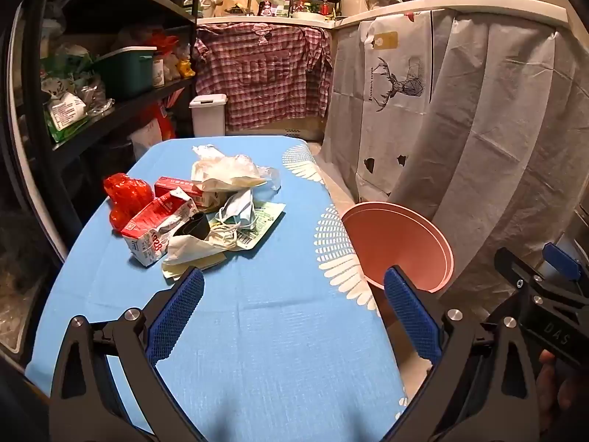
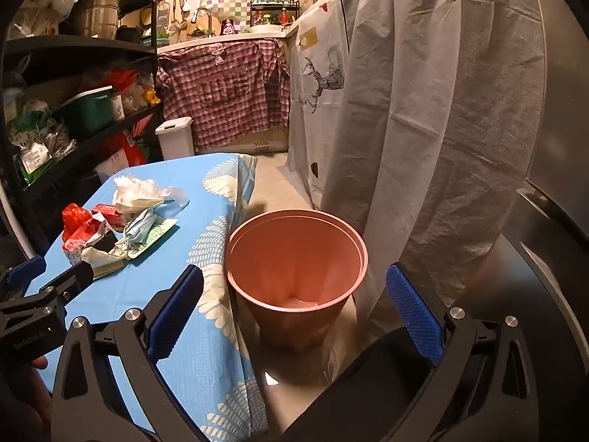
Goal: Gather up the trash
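Observation:
A pile of trash lies on the blue-clothed table: a red-and-white milk carton, a crumpled red plastic wrapper, a red box, a face mask, white crumpled paper and a black ring. The pile also shows in the right wrist view. A pink bin stands on the floor right of the table; its rim shows in the left wrist view. My left gripper is open above the table, short of the pile. My right gripper is open above the bin.
A black shelf rack full of goods stands left of the table. A white lidded bin stands beyond the table's far end. Grey cloth curtains hang close on the right. A checked shirt hangs under the far counter.

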`<act>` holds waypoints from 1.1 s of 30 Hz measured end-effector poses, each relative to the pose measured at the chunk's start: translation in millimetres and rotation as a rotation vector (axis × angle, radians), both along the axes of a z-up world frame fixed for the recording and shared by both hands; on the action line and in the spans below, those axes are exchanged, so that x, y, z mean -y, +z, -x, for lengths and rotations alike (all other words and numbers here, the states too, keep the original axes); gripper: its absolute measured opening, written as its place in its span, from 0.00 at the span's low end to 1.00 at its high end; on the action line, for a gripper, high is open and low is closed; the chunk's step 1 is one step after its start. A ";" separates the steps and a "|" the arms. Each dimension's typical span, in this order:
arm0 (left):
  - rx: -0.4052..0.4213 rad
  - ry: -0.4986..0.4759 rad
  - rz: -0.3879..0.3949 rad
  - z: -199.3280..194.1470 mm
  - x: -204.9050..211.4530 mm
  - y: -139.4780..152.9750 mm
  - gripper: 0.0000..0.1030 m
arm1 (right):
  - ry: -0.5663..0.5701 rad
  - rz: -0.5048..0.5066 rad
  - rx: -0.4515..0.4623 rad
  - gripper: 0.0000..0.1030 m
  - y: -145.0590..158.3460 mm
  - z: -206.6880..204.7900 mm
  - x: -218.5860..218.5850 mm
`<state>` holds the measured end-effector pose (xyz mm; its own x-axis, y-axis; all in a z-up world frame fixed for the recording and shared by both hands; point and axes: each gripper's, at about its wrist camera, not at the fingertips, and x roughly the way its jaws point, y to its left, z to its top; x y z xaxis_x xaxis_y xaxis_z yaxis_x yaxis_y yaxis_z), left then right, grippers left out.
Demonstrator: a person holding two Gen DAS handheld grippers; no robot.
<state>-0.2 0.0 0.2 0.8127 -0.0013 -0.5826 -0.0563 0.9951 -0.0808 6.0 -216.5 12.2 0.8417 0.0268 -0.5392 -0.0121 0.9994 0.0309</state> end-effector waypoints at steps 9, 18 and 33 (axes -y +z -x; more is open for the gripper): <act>0.001 0.008 0.001 -4.2 5.7 -2.0 0.92 | -0.006 -0.002 0.010 0.94 1.2 -0.1 0.4; 0.008 -0.011 0.009 -0.3 -0.6 -2.1 0.92 | -0.005 -0.009 0.014 0.94 0.3 -0.2 0.6; 0.008 -0.014 0.009 -0.2 2.2 -2.3 0.92 | -0.006 -0.010 0.017 0.94 1.2 0.2 1.5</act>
